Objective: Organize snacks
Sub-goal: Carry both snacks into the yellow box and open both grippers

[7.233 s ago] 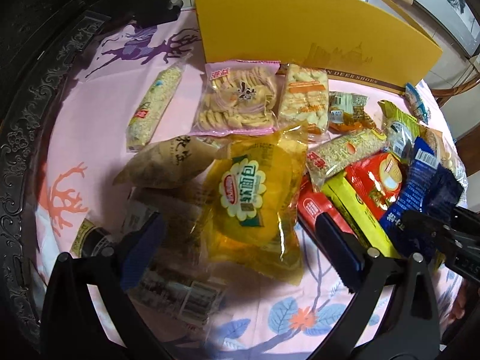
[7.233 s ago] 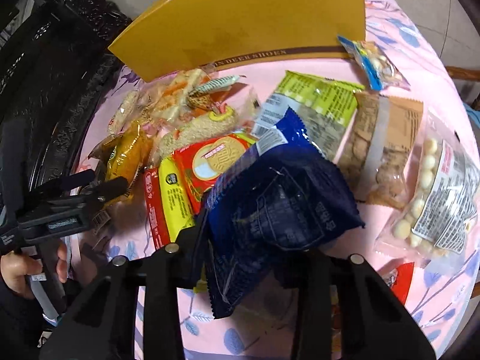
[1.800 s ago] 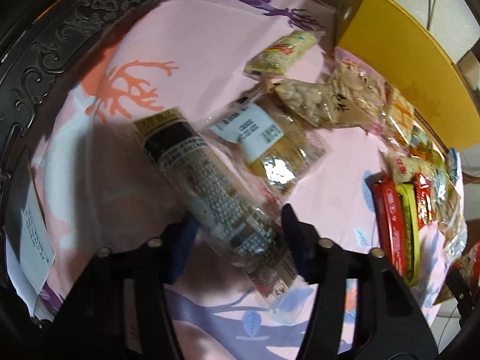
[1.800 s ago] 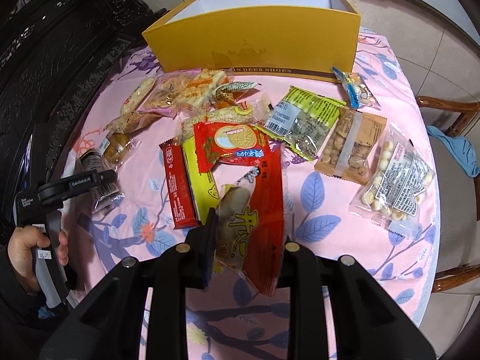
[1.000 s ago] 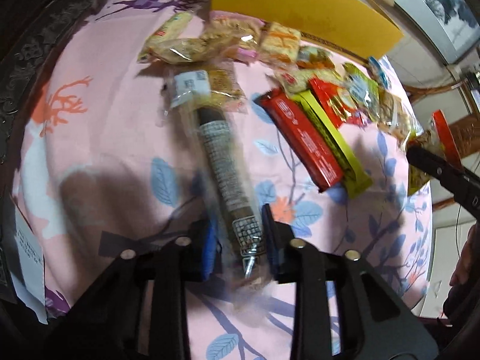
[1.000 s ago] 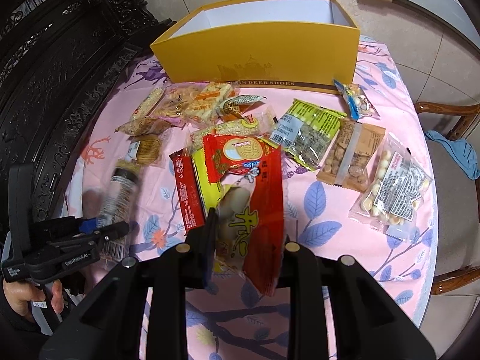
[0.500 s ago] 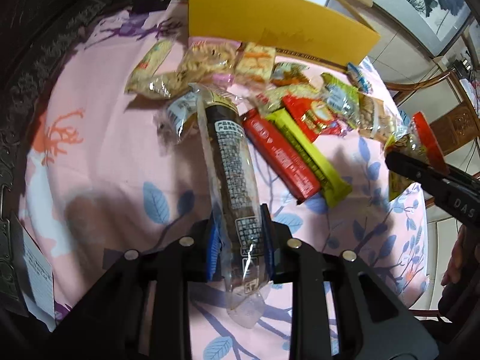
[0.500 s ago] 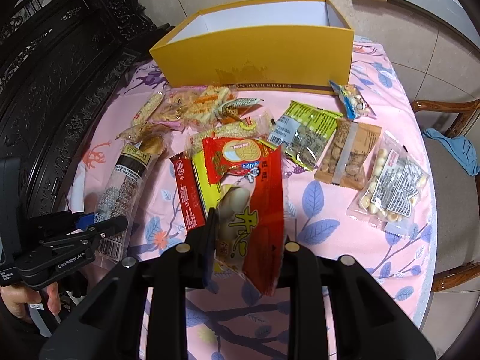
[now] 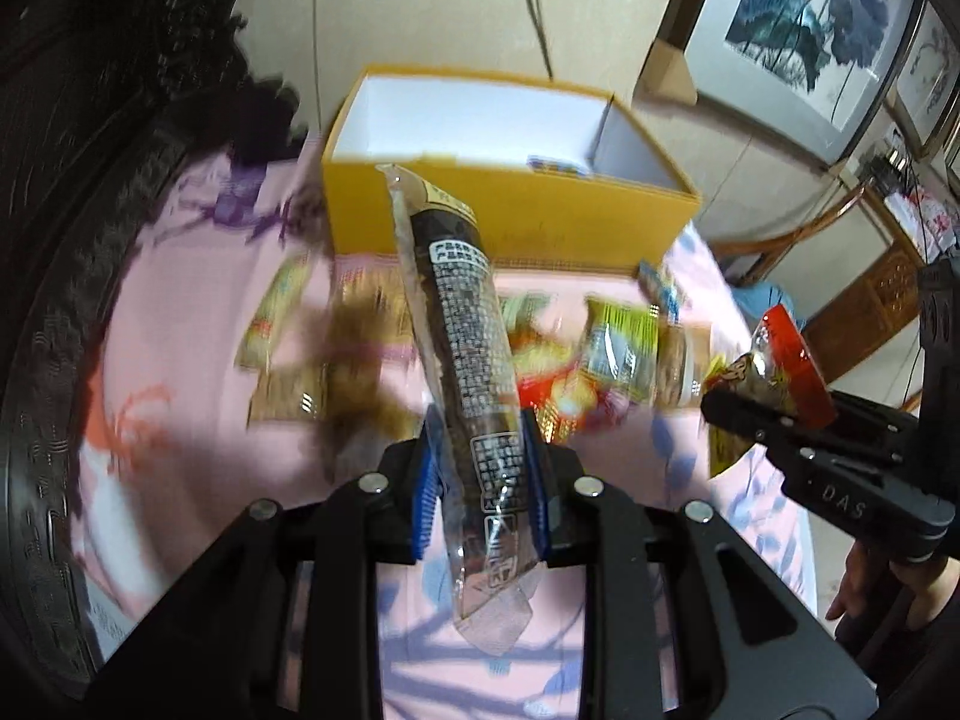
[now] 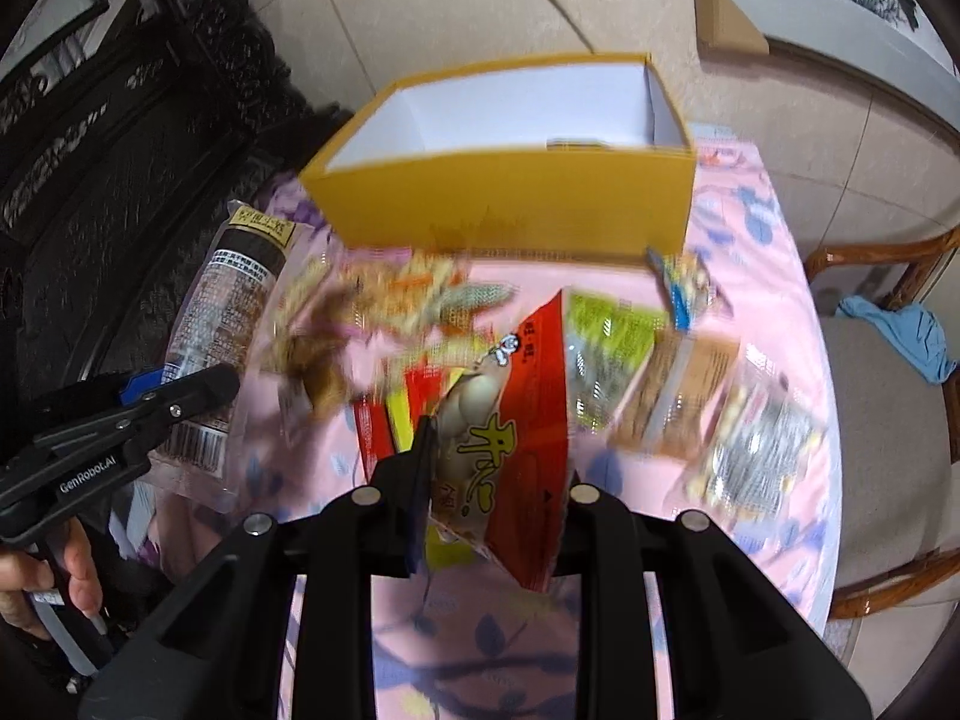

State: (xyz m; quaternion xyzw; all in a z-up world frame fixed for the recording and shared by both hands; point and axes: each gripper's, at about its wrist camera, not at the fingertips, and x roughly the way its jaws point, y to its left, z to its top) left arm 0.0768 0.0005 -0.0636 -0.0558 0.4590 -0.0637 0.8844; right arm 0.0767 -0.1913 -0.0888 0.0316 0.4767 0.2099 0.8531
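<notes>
My left gripper (image 9: 480,486) is shut on a long clear tube pack of dark biscuits (image 9: 462,312), held up above the table and pointing toward the open yellow box (image 9: 510,210). My right gripper (image 10: 492,468) is shut on a red snack bag (image 10: 516,432), also lifted, in front of the same yellow box (image 10: 510,204). The left gripper (image 10: 174,396) with its biscuit pack (image 10: 234,300) shows at the left of the right wrist view. At the right of the left wrist view, the right gripper (image 9: 774,408) carries the red bag (image 9: 786,354). A bit of a packet shows inside the box.
Several snack packets (image 10: 606,348) lie blurred across the pink flowered tablecloth (image 10: 774,276) between the grippers and the box. A dark carved cabinet (image 10: 102,120) stands left. A wooden chair with a blue cloth (image 10: 900,330) is on the right. A person's hand (image 10: 36,576) holds the left gripper.
Both grippers have risen with their packs and the views have tipped up toward the yellow box. The left one moved more, its biscuit pack now standing in front of the box.
</notes>
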